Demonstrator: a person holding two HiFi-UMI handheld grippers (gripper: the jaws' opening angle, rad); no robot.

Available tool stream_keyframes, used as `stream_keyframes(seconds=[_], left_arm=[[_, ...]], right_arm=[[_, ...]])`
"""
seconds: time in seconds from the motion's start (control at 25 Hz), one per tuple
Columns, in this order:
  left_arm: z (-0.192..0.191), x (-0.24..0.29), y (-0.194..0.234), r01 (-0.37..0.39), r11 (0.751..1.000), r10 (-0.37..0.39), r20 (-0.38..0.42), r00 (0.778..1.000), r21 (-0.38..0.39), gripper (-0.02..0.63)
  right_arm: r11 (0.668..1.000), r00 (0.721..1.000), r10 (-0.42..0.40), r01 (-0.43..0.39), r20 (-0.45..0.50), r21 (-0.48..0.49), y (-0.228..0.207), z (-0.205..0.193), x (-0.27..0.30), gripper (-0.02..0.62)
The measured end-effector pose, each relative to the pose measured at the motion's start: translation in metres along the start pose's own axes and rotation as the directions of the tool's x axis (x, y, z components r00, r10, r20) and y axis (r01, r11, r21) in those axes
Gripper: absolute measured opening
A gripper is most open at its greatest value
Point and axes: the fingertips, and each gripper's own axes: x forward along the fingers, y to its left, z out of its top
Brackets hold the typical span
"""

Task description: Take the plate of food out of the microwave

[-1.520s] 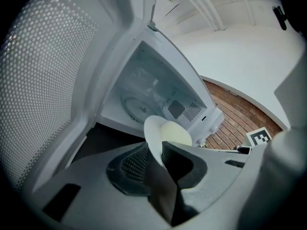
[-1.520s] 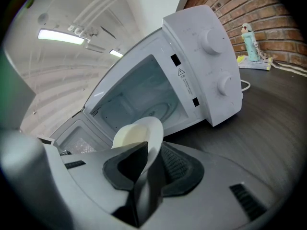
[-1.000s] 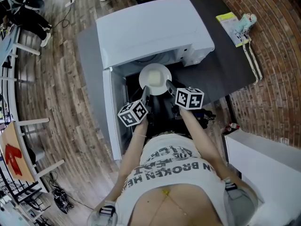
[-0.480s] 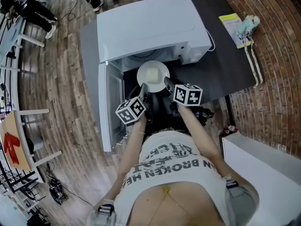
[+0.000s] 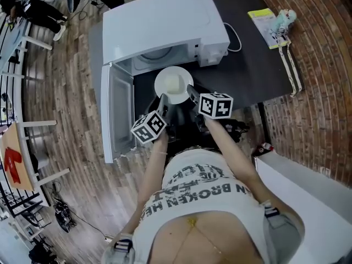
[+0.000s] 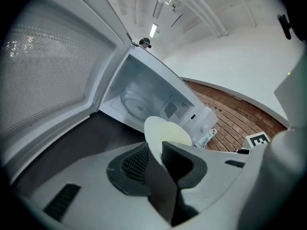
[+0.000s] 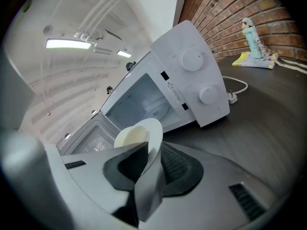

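Observation:
A white plate (image 5: 174, 84) with a pale yellow piece of food (image 5: 172, 83) hangs over the dark table (image 5: 253, 70), just in front of the open white microwave (image 5: 165, 26). My left gripper (image 5: 163, 99) is shut on the plate's left rim and my right gripper (image 5: 190, 90) is shut on its right rim. In the left gripper view the plate's rim (image 6: 158, 131) stands edge-on between the pads of the left gripper (image 6: 154, 155), with the empty cavity (image 6: 144, 97) behind. The right gripper view shows the plate (image 7: 152, 131) pinched in the right gripper (image 7: 151, 159), food (image 7: 129, 137) on its left face.
The microwave door (image 5: 113, 111) swings open to the left, past the table edge. A booklet and a small figurine (image 5: 272, 23) lie at the table's far right, with a cable (image 5: 292, 65) along that edge. A white box (image 5: 308, 197) stands at lower right.
The plate, held by both grippers, has come out of the microwave cavity toward me and now hangs in front of it.

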Motion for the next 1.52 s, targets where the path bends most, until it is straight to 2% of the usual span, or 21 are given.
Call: stream_keyframes(seconds=[0.4, 0.84, 1.52], left_arm=[[-0.030, -0.018, -0.030, -0.015, 1.000, 0.016, 0.021, 1.000, -0.013, 0.092], [-0.064, -0.041, -0.038, -0.052, 0.998, 0.053, 0.032, 0.998, -0.037, 0.092], [-0.062, -0.053, -0.031, -0.040, 0.999, 0.040, 0.021, 0.999, -0.034, 0.092]], right_arm=[[1.000, 1.000, 0.015, -0.015, -0.010, -0.015, -0.014, -0.009, -0.039, 0.080], [0.999, 0.998, 0.040, -0.041, -0.041, -0.035, -0.018, -0.032, -0.064, 0.078], [0.999, 0.999, 0.033, -0.034, -0.031, -0.023, -0.005, -0.040, -0.065, 0.078]])
